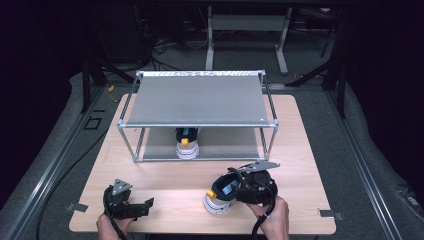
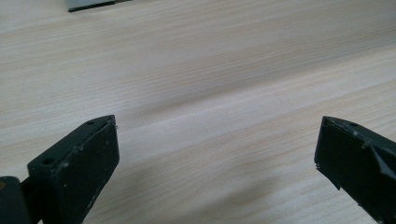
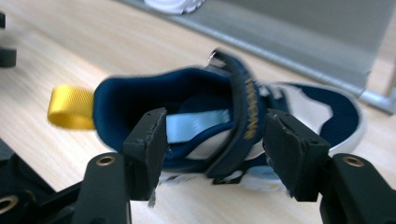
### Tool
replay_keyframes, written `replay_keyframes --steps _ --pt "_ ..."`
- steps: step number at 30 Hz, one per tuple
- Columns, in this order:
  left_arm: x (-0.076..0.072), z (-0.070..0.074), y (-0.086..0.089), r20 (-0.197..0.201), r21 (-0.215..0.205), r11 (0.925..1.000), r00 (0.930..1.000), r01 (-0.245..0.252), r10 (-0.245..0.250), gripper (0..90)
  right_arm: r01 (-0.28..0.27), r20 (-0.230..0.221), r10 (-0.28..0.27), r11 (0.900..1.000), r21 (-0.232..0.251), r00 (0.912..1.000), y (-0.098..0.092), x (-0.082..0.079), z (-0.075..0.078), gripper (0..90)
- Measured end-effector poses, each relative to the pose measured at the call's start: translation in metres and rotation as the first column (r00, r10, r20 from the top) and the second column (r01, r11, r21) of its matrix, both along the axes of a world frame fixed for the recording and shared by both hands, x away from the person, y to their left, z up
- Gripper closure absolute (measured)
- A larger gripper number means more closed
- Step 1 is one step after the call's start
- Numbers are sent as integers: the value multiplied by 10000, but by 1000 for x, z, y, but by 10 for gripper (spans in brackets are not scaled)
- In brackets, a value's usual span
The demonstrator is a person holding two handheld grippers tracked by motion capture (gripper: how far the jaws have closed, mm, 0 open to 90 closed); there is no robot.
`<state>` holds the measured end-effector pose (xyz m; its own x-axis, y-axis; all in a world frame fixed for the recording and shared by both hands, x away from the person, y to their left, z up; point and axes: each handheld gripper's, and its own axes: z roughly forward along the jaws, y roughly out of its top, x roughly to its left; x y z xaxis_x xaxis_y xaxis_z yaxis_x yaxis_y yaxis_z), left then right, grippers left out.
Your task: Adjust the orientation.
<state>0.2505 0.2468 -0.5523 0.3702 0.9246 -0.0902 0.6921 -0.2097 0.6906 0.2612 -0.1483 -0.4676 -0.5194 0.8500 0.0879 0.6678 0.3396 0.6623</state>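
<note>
The right claw (image 3: 212,154) has its jaws spread to either side of the blue and white shoe (image 1: 222,194), which lies on the near right of the worktop (image 1: 175,187); whether the pads touch it cannot be told. The shoe's long axis crosses the jaws, yellow heel loop (image 3: 70,107) leftward. The left claw (image 1: 142,206), spread and empty, rests well apart at the near left, while a second shoe (image 1: 187,144) sits on the rack's (image 1: 197,100) lower shelf beyond.
</note>
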Motion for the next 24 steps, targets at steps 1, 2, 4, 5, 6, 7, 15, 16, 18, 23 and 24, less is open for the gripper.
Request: replay_keyframes --steps 1,2,4,5,6,7,15,16,18,23,24 --pt "0 0 -2 7 -24 10000 10000 13 -13 0 114 -117 -116 9997 -194 9999 2 -1 -6 398" --pt "0 0 -2 -7 5 10000 10000 43 -43 0 108 -196 -114 9996 -269 9997 2 0 -9 398" --pt "0 0 -1 -23 38 10000 10000 38 -38 0 130 -230 -132 9999 -97 9996 -2 0 -12 387" --pt "0 1 -1 -23 43 10000 10000 23 -23 0 134 -271 -134 9999 -13 9995 -4 1 -13 379" --pt "0 1 0 -13 48 10000 10000 10 -10 0 87 -321 -88 10000 -16 9994 -6 2 -13 374" --pt "0 1 0 -3 50 10000 10000 0 0 0 81 -352 -82 10000 -22 9993 -8 2 -12 372" --pt "1 0 -1 5 42 10000 10000 -23 23 0 360 -242 -371 9984 -442 9990 -26 7 -10 365" --pt "1 0 -1 9 59 10000 10000 -8 8 0 392 -260 -405 9981 -478 9988 -28 7 -9 363" --pt "1 1 -2 6 75 10000 10000 8 -8 0 483 -295 -499 9975 -519 9983 -33 9 -9 345" --pt "1 1 -2 -73 132 9999 9999 76 -75 0 1030 -95 -1050 9865 -1276 9944 -46 11 -9 379" --pt "1 1 -2 -73 132 9999 9999 76 -75 0 1030 -95 -1050 9865 -1276 9944 -46 11 -9 379"
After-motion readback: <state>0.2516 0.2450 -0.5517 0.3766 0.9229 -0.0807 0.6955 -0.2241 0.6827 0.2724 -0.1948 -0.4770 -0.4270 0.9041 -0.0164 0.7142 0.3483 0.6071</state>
